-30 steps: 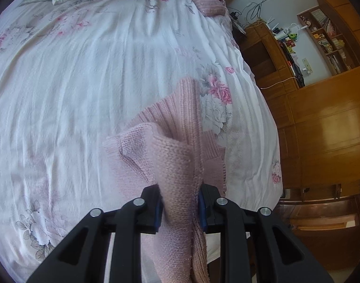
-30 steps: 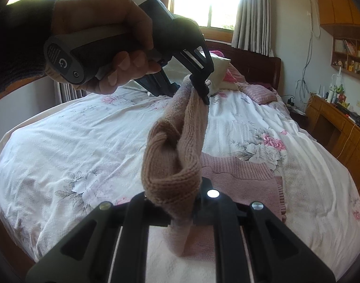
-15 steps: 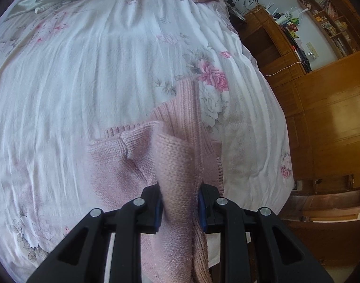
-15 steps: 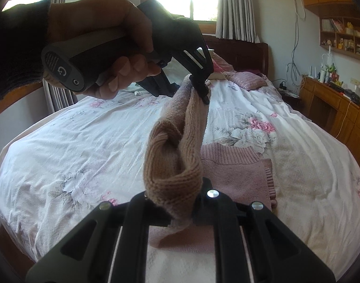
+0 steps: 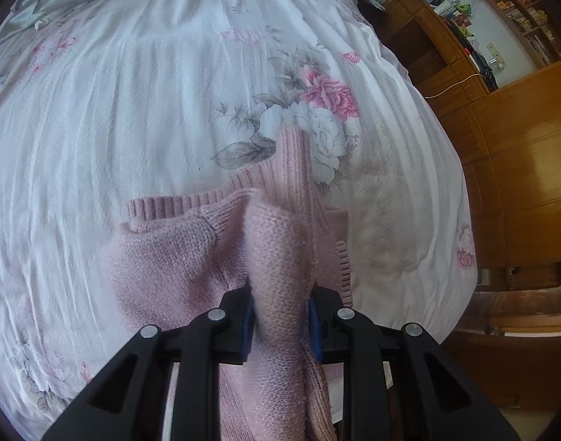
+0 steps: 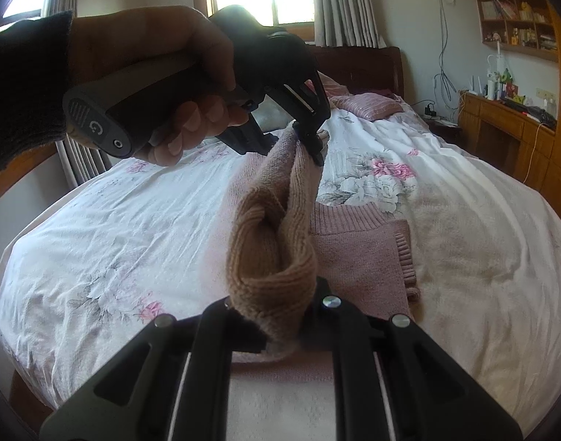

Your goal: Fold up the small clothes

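A bed with a white flowered sheet (image 6: 445,220) fills both views, with a striped pink pillow (image 6: 364,104) near the dark headboard (image 6: 357,66), curtains (image 6: 346,3) at a bright window behind it, and wooden cabinets (image 5: 519,183) and a cluttered desk (image 6: 500,121) along one side. Nothing lies on the sheet around the pink knitted sweater (image 6: 357,253), which rests flat near the foot of the bed with its ribbed edge toward the headboard. One raised strip of the sweater runs up off the bed as a taut band, its long axis stretching from the right gripper (image 6: 280,316) at the near end to the left gripper (image 6: 309,139) farther up toward the pillows. The right gripper's jaws are clamped tight on a bunched roll of that knit. In the left wrist view the left gripper (image 5: 280,316) has its blue-padded jaws pressed against both sides of a thick fold of the same sweater. A hand (image 6: 162,84) in a dark sleeve (image 6: 27,84) grips the left gripper's handle, blocking part of the window.
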### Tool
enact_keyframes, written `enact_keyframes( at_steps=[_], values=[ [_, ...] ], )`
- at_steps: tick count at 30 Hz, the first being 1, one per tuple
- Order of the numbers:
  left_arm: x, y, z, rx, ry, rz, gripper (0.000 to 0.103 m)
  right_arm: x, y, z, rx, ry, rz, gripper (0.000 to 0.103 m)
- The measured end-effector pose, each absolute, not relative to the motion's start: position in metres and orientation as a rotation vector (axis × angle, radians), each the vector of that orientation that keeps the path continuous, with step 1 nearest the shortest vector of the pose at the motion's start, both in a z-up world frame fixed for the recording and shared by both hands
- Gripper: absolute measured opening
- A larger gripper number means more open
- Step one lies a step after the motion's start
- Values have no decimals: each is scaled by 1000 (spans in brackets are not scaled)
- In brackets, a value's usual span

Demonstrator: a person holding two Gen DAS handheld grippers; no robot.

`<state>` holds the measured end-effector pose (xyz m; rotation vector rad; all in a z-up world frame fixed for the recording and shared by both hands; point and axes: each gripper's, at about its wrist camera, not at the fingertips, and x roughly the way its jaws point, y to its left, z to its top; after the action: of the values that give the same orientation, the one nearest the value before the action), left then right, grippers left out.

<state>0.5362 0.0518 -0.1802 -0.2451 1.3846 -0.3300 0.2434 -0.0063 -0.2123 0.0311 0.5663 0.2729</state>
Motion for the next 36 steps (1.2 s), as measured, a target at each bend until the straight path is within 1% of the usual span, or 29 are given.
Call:
enact_keyframes(
  at_steps=[12,27,34,36],
  values=[
    [543,20,-209,-173,1417,-294,23,249,-33,-234,79,593,253,10],
    [540,-31,-227,13,1421,-206,24,244,-68,-258,189,620,238,10],
    [540,-56,-243,85,1407,-117,25,256,-104,-285,373,709,291,10],
    [541,-61,-248,74,1389,-95,29,263,-118,-295,461,749,341,11]
  ],
)
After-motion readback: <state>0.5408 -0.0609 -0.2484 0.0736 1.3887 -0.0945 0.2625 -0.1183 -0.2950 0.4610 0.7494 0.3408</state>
